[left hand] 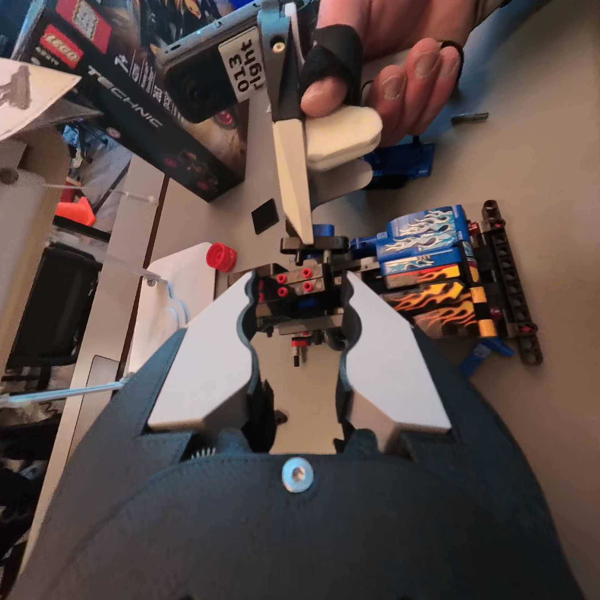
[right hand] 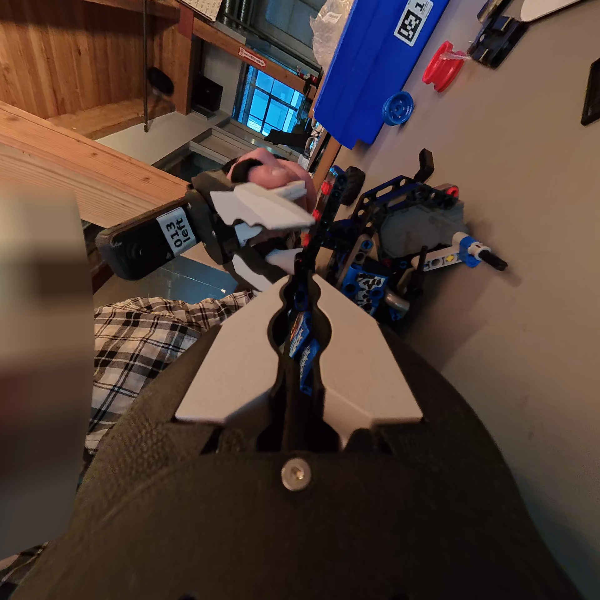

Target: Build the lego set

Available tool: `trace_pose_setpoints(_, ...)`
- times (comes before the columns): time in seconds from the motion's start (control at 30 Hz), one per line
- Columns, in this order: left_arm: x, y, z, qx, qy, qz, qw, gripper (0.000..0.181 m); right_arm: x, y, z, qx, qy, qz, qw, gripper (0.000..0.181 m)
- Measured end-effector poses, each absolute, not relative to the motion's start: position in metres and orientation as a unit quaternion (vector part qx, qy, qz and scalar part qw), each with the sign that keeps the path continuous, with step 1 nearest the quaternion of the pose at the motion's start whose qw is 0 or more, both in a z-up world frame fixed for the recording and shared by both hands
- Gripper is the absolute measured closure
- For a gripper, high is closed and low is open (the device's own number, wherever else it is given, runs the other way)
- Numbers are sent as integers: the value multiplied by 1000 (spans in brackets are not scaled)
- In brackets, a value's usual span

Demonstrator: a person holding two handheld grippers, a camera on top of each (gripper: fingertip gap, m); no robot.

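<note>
The lego model (left hand: pixel 425 285) is a dark chassis with red pins and blue and orange flame panels, lying on the grey table (left hand: pixel 535 454). My left gripper (left hand: pixel 300 285) is shut on the chassis end, with white fingers on both sides. My right gripper (left hand: pixel 302 238) comes down from above, shut on a black beam (left hand: pixel 334 243) at the model's top edge. In the right wrist view, my right gripper (right hand: pixel 300 287) pinches the black beam (right hand: pixel 303 259). The model (right hand: pixel 418 224) with its grey motor lies beyond, and the left gripper (right hand: pixel 292 240) holds it from the left.
A red wheel hub (left hand: pixel 221 257) (right hand: pixel 443 69) and a blue wheel hub (right hand: pixel 397 108) lie on the table. A blue bin (right hand: pixel 367 65) and the dark set box (left hand: pixel 146 107) stand at the edges. A blue part (left hand: pixel 402 160) and a small grey axle (left hand: pixel 469 117) lie behind the model. My two grippers' fingertips are within a few centimetres of each other.
</note>
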State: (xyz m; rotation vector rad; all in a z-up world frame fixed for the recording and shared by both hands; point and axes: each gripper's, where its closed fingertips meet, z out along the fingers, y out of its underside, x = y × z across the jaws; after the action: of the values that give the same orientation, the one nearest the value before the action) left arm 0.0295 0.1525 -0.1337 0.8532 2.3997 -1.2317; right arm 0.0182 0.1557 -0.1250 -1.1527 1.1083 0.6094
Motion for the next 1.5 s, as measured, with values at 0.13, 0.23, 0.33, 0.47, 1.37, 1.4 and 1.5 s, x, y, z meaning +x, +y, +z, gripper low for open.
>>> trace_pose_setpoints(0.13, 42, 155, -135, 249, 858, -433, 123, 111, 21, 157, -128, -516, 494, 271, 645, 176)
trace_pose_setpoints(0.23, 44, 154, -136, 231, 863, -439, 101, 105, 23, 157, -128, -515, 494, 275, 644, 176)
trace_pose_setpoints(0.33, 45, 152, -134, 209, 866, -450, 69, 104, 24, 157, -127, -513, 494, 278, 644, 176)
trace_pose_setpoints(0.47, 47, 151, -133, 205, 864, -457, 63, 110, 26, 159, -129, -507, 495, 294, 641, 176)
trace_pose_setpoints(1.37, 44, 167, -129, 226, 855, -465, 31, 122, 28, 168, -127, -482, 509, 306, 645, 176)
trace_pose_setpoints(1.4, 44, 167, -129, 227, 855, -465, 33, 123, 28, 168, -127, -477, 512, 307, 646, 176)
trace_pose_setpoints(1.5, 44, 167, -130, 229, 855, -464, 42, 122, 28, 170, -127, -463, 519, 308, 649, 176)
